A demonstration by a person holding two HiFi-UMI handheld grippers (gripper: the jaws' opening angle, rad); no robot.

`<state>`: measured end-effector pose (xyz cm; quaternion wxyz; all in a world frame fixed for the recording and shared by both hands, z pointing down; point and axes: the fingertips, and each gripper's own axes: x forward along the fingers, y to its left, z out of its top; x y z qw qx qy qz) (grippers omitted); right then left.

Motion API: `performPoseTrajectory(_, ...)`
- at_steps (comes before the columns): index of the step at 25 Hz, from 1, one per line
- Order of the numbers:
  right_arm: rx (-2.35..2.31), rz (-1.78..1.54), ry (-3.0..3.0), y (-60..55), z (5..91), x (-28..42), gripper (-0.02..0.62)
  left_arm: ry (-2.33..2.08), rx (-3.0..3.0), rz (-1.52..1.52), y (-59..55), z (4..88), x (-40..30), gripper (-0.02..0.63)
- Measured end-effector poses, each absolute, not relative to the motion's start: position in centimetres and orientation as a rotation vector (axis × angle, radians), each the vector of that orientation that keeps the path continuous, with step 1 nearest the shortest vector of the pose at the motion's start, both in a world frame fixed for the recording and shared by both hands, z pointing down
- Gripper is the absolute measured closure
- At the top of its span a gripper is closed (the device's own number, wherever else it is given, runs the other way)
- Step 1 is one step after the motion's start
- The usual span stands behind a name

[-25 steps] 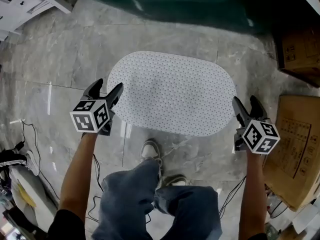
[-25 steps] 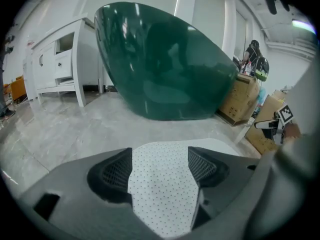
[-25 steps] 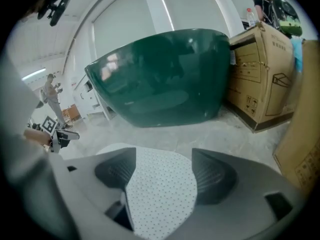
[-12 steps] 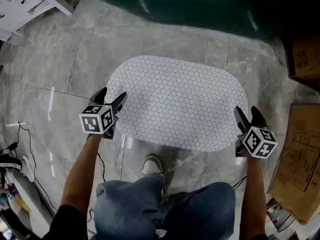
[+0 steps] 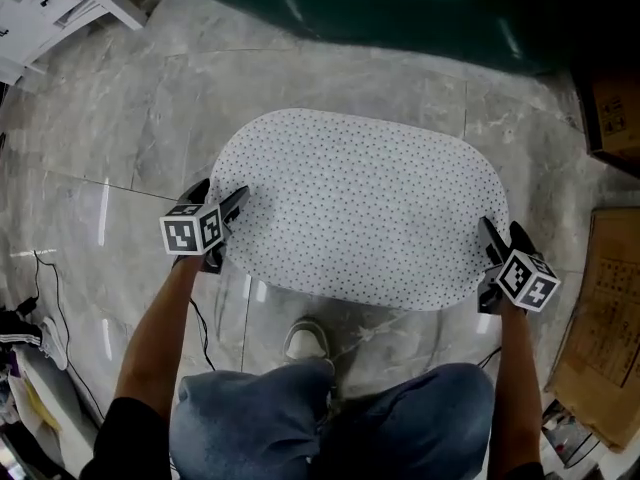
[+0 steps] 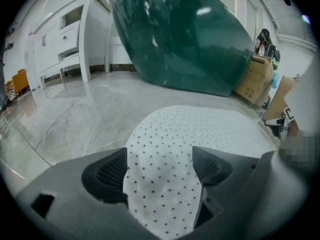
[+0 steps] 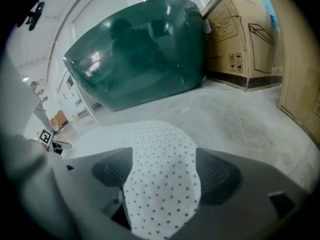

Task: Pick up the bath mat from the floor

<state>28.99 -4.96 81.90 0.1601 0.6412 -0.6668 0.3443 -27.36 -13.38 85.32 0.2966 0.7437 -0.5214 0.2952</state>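
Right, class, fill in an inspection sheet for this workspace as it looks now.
Surface: grey marble floor, glossy.
Job's things: white dotted bath mat lying on it.
Clutter: oddments at lower left edge.
Grippers: left gripper and right gripper at opposite mat ends, jaws opening, mat between them.
Cables: black cable on floor, left.
Surroundings: dark green tub, white cabinet, cardboard boxes.
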Motion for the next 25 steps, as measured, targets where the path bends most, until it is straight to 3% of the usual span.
performPoseTrajectory(12, 1.732, 1.028, -1.730, -3.7, 87.1, 31.2, 0.189, -1.367, 1.932, 0.890, -13.9, 87.9, -29.0, 0.152)
performPoseTrajectory(25, 1.728, 1.003, -1.624, -3.0, 87.5, 31.4, 0.218, -1.378, 1.935, 0.902, -13.9, 87.9, -28.8, 0.166)
